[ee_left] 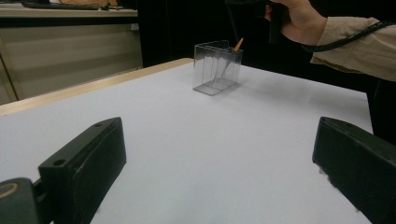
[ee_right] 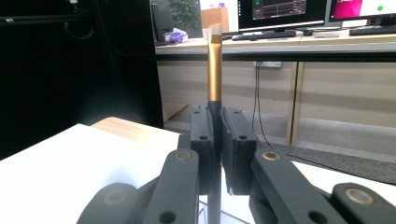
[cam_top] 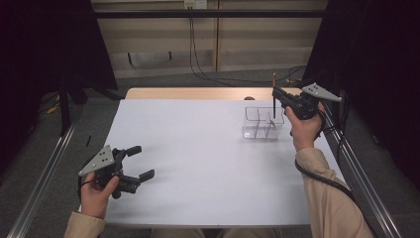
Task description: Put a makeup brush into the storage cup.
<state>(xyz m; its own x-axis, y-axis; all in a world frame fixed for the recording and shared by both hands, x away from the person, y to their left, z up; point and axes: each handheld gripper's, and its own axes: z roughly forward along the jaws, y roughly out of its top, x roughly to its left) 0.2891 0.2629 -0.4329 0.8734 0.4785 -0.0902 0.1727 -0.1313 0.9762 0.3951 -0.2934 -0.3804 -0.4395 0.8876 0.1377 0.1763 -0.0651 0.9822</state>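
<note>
The right tool is clamped tight on a slim brush, its two jaws pressed flat against the dark handle just below the gold ferrule, so that the pale bristle tip points straight up in the right gripper view. From the high view the brush hangs upright, and its lower end reaches down into the clear divided box standing on the far right part of the tabletop; it appears to go into one of the rear compartments, though exactly which one I cannot tell. Whether the handle's end already rests on the box floor is also unclear. I judge the carrying part done and the placing part under way: what is left is to lower the brush fully, let go of it and draw the hand clear. The left tool takes no part in this; it rests near the front left corner of the tabletop, well apart from the box, with its jaws spread wide and nothing between them, as the left gripper view confirms.
</note>
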